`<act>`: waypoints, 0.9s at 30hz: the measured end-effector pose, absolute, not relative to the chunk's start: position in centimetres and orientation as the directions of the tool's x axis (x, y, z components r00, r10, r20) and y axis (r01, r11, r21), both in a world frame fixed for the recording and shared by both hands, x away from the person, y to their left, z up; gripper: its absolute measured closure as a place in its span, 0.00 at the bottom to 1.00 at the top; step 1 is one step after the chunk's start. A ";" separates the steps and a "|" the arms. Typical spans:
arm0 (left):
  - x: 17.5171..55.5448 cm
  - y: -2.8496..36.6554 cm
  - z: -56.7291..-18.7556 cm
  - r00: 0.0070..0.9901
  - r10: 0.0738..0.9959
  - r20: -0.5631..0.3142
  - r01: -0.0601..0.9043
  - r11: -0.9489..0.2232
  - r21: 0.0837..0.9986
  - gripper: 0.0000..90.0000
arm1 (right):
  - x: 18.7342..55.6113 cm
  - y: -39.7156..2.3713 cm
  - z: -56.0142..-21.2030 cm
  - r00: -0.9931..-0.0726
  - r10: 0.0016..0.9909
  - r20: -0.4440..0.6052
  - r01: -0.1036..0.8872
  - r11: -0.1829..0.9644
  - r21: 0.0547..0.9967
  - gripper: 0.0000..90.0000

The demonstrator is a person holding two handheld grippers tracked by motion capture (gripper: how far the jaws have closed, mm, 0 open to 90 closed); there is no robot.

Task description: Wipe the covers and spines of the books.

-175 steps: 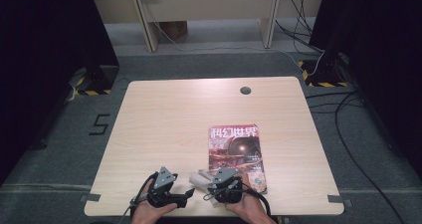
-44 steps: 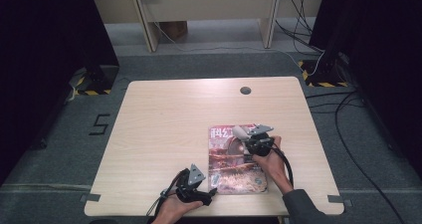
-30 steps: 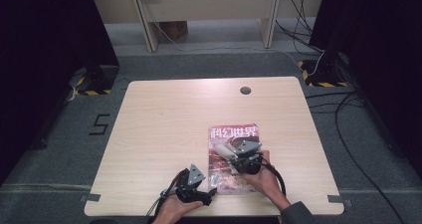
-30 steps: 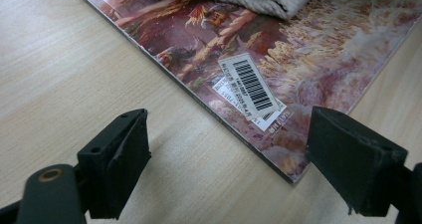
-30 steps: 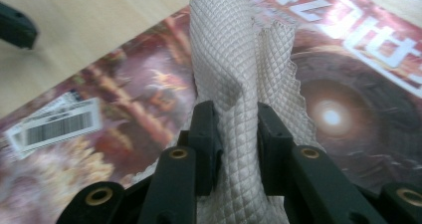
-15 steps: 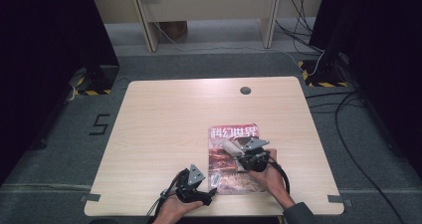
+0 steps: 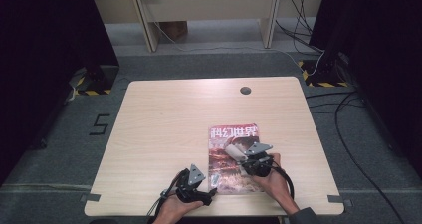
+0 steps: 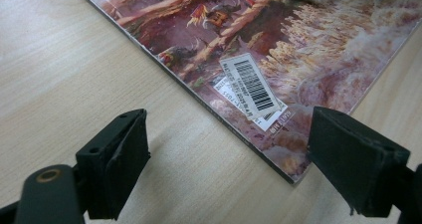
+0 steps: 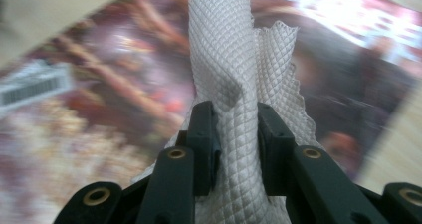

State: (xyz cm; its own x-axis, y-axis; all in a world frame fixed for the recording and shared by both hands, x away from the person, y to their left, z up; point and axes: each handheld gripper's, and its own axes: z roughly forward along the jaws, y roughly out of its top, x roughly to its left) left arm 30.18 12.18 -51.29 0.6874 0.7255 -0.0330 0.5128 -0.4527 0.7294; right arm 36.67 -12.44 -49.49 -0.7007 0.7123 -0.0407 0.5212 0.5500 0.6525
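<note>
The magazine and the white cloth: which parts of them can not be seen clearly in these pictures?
- Magazine: cover blurred in the right gripper view.
- Magazine's far part: cut off by the left gripper view's top edge.
- White cloth: lower end hidden behind the right gripper.
- Barcode label: too small in the high view.

Cloth: white woven fabric with a fine quilted diamond texture, matt and soft-folded, pinched between matt black plastic jaws of the right gripper — brass-coloured metal rivets show on its arms. Magazine: glossy printed paper cover, smooth, with a matt white paper barcode label. Table: pale wood-grain top — smooth, low sheen; left gripper jaws likewise matt black plastic.
</note>
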 end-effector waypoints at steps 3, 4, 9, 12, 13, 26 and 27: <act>30.2 12.1 -51.3 0.691 0.723 -0.026 0.508 -0.459 0.729 0.17 | 36.3 -11.1 -49.5 -0.724 0.688 -0.045 0.499 0.568 0.655 0.81; 30.2 12.2 -51.3 0.689 0.724 -0.029 0.510 -0.456 0.730 0.17 | 36.3 -10.7 -49.5 -0.731 0.681 -0.044 0.493 0.572 0.655 0.81; 30.1 12.1 -51.3 0.688 0.725 -0.025 0.509 -0.458 0.728 0.17 | 36.6 -9.2 -49.6 -0.746 0.666 -0.024 0.488 0.570 0.661 0.80; 30.1 12.1 -51.3 0.688 0.726 -0.025 0.508 -0.457 0.730 0.17 | 36.6 -8.7 -49.7 -0.754 0.657 -0.026 0.479 0.575 0.663 0.80; 30.1 12.1 -51.3 0.687 0.726 -0.023 0.507 -0.457 0.731 0.17 | 36.5 -8.5 -49.7 -0.754 0.656 -0.020 0.481 0.573 0.663 0.80; 30.1 12.1 -51.3 0.686 0.727 -0.022 0.506 -0.456 0.732 0.17 | 35.0 -9.9 -49.6 -0.762 0.647 0.017 0.497 0.568 0.656 0.80; 30.1 12.1 -51.3 0.685 0.728 -0.025 0.508 -0.453 0.733 0.17 | 35.0 -10.4 -49.6 -0.758 0.653 0.015 0.500 0.565 0.656 0.80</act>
